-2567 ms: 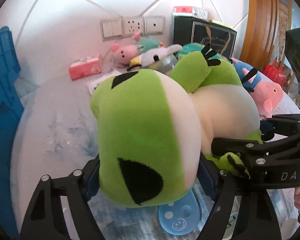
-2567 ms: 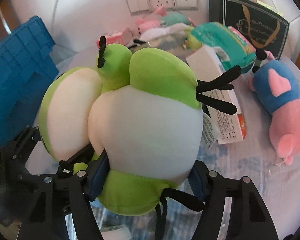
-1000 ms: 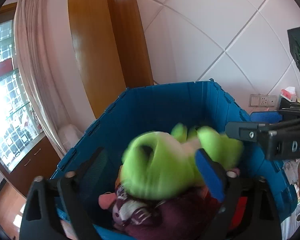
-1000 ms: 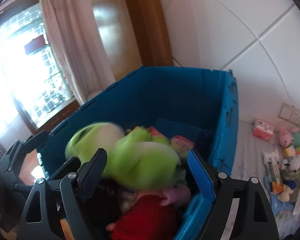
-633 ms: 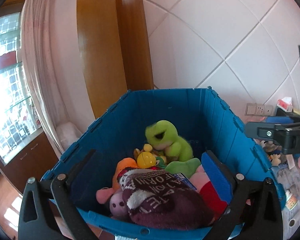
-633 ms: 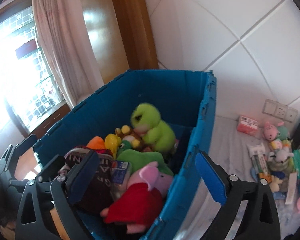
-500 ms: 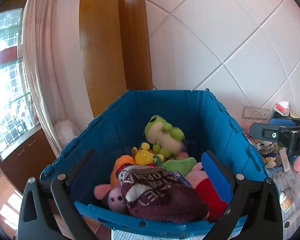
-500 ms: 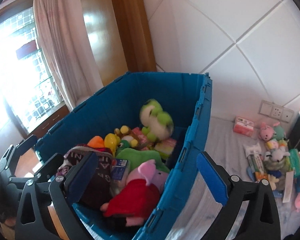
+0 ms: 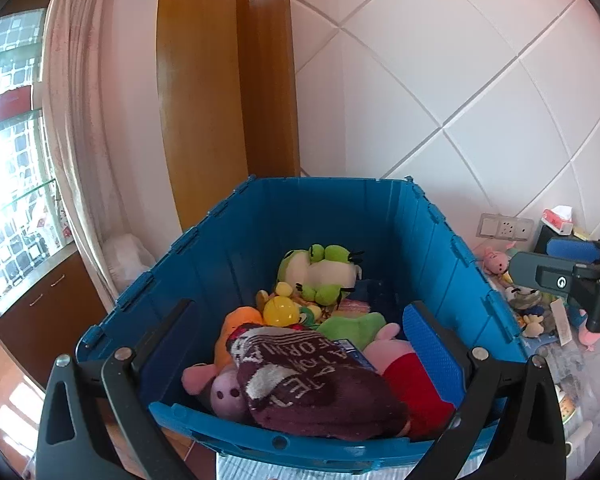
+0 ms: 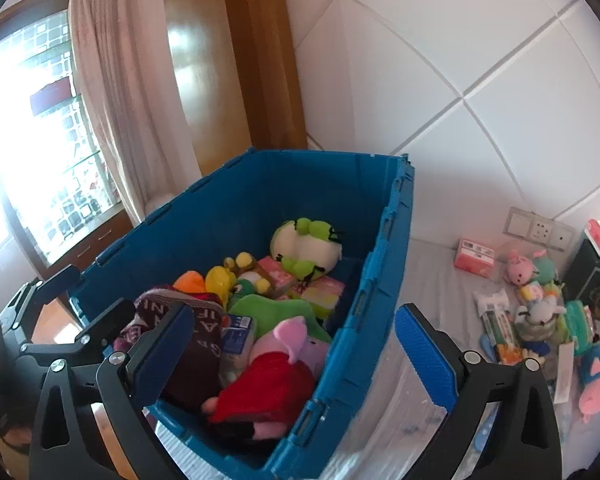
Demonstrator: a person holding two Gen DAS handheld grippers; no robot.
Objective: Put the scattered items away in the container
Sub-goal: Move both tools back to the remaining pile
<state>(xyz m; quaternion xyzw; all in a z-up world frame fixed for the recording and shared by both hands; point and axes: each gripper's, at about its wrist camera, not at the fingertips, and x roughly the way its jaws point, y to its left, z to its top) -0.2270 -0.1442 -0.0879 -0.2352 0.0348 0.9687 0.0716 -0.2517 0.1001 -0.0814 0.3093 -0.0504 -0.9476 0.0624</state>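
Observation:
The green frog plush [image 9: 320, 268] [image 10: 306, 248] lies on its back at the far end of the blue crate [image 9: 476, 280] [image 10: 364, 300], on top of other soft toys. My left gripper [image 9: 300, 344] hangs open above the crate's near rim, with nothing between its fingers. My right gripper [image 10: 296, 344] is open as well, straddling the crate's right wall, and holds nothing. In the right wrist view the left gripper's fingers [image 10: 48, 292] show at the left edge.
A maroon knitted hat [image 9: 312, 384], a pig plush in red [image 10: 268, 384] and several other toys fill the crate. On the bed to the right lie a pink pig plush [image 10: 596, 376], a tissue pack [image 10: 474, 258] and small toys [image 10: 536, 308]. A tiled wall and a curtain stand behind.
Both grippers carried the frog plush from the bed to the crate, opened and let it fall. It tumbled to the crate's far end. Both grippers have drawn back a little.

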